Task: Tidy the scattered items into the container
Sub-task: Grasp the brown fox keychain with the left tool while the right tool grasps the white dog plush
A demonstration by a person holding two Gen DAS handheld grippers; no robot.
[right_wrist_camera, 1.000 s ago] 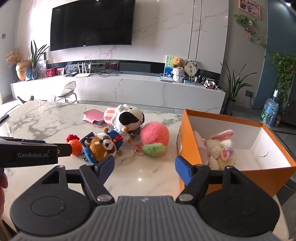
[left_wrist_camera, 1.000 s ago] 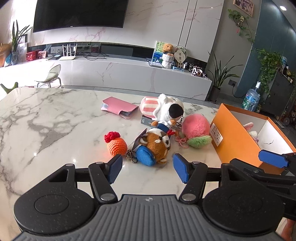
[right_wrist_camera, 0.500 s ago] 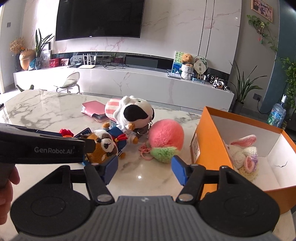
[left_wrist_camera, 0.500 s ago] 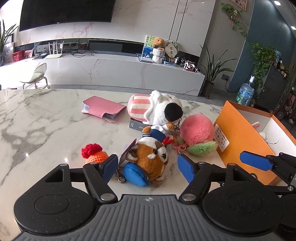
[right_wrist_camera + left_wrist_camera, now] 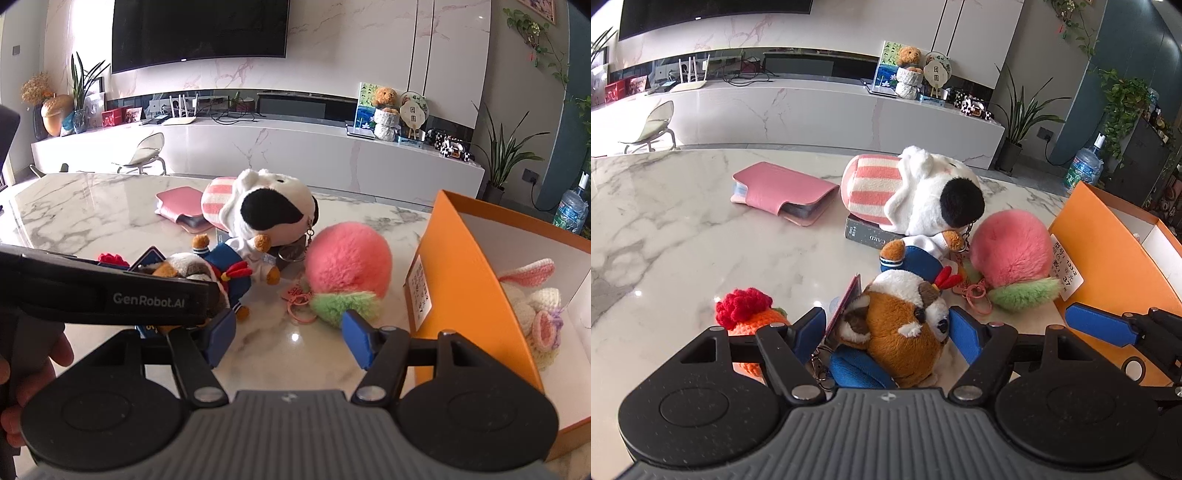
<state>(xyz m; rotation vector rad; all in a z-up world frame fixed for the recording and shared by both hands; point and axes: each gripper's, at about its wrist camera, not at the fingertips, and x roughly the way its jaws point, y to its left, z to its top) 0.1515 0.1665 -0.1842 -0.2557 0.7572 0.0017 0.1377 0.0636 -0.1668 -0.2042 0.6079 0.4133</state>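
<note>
My left gripper (image 5: 888, 334) is open with its jaws on either side of a brown-and-white plush keychain (image 5: 899, 325) lying on the marble table (image 5: 683, 236); its pads are not pressed in. An orange crochet toy (image 5: 750, 319) lies just left of it. My right gripper (image 5: 288, 336) is open and empty above the table, near the pink-and-green pompom (image 5: 347, 269) and beside the orange box (image 5: 461, 280). The box holds crochet bunny toys (image 5: 532, 306). The left gripper's body (image 5: 110, 295) crosses the right wrist view and hides most of the brown plush.
A cow plush (image 5: 931, 199) lies on a dark card box (image 5: 868, 232), a small sailor bear (image 5: 919, 251) in front of it. A pink wallet (image 5: 783, 192) lies further back left. The orange box (image 5: 1108, 251) stands at the right table edge.
My left gripper has moved forward and down until its open jaws straddle the brown plush. My right gripper has moved closer to the pompom and the box front.
</note>
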